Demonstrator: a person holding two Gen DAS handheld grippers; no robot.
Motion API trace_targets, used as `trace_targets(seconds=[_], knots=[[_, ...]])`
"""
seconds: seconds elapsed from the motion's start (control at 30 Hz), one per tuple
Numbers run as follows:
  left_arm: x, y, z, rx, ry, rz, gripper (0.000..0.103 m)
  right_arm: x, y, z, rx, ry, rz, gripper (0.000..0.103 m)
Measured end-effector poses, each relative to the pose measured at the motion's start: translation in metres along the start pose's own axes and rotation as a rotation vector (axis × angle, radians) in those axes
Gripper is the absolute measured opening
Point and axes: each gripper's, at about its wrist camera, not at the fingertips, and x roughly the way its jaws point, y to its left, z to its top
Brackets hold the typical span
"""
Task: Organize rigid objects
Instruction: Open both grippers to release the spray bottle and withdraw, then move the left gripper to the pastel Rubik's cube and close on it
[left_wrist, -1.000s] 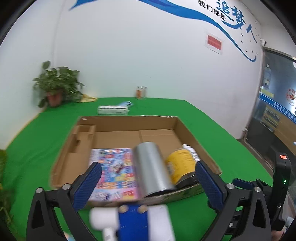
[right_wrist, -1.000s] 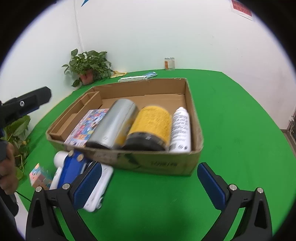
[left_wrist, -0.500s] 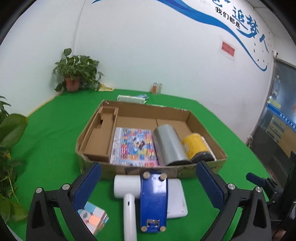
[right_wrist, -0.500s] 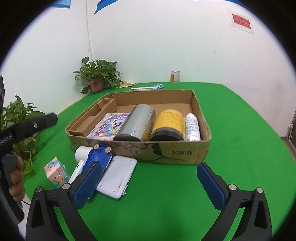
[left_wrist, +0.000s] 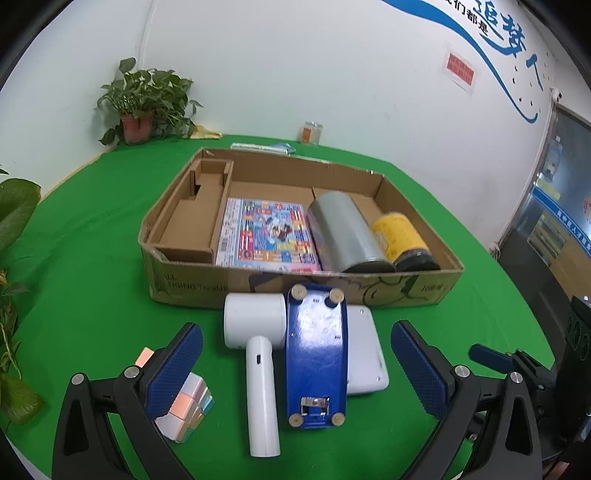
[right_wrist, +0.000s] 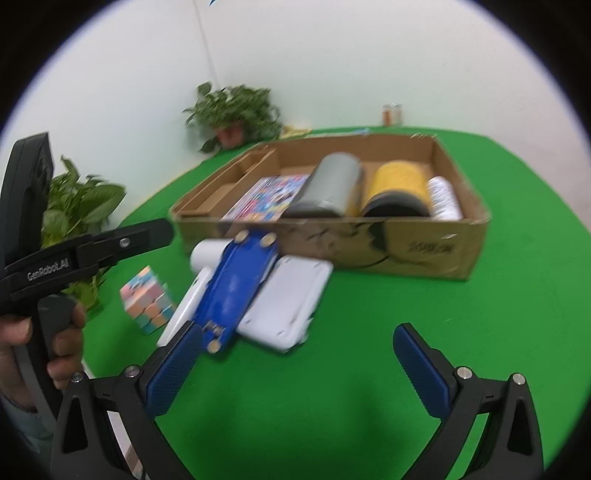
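A shallow cardboard box (left_wrist: 192, 284) (right_wrist: 424, 251) on the green table holds a colourful booklet (left_wrist: 266, 232), a grey cylinder (left_wrist: 343, 232), a yellow can (left_wrist: 399, 236) and a white spray bottle (right_wrist: 443, 199). In front of it lie a white handheld device (left_wrist: 258, 350), a blue stapler-like item (left_wrist: 317, 354) (right_wrist: 236, 280) on top of a white flat case (left_wrist: 365, 350) (right_wrist: 288, 299), and a pastel cube (left_wrist: 188, 410) (right_wrist: 147, 299). My left gripper (left_wrist: 295, 365) is open, its fingers either side of the blue item and above it. My right gripper (right_wrist: 295, 369) is open over bare cloth.
A potted plant (left_wrist: 144, 103) stands at the back left corner, with leaves (left_wrist: 14, 206) along the left table edge. A small jar (left_wrist: 310, 133) and a flat packet (left_wrist: 258, 147) lie behind the box. A hand (right_wrist: 40, 347) grips the left tool's handle.
Both grippers have drawn back from the box and sunk lower. The loose items in front of the box came into full view. The left jaws widened slightly.
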Motion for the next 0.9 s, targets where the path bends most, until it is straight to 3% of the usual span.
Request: trace_targets(seconds=[0.27,0.53,0.77,0.9], knots=[[0.031,0.007,-0.009,-0.040,0.105,-0.116,0.097,0.024,0.026,-0.011,-0.056,0.079,0.109,0.102],[0.075,0.006,-0.014,-0.086,0.227,-0.222,0.068,0.031,0.025,-0.017,-0.047,0.106,0.113,0.102],[0.072,0.011,-0.017,-0.077,0.228,-0.207,0.067,0.034,0.017,-0.018,-0.009,0.118,0.130,0.102],[0.055,0.027,-0.013,-0.057,0.206,-0.128,0.072,0.038,0.027,-0.024,-0.013,0.134,0.196,0.102]])
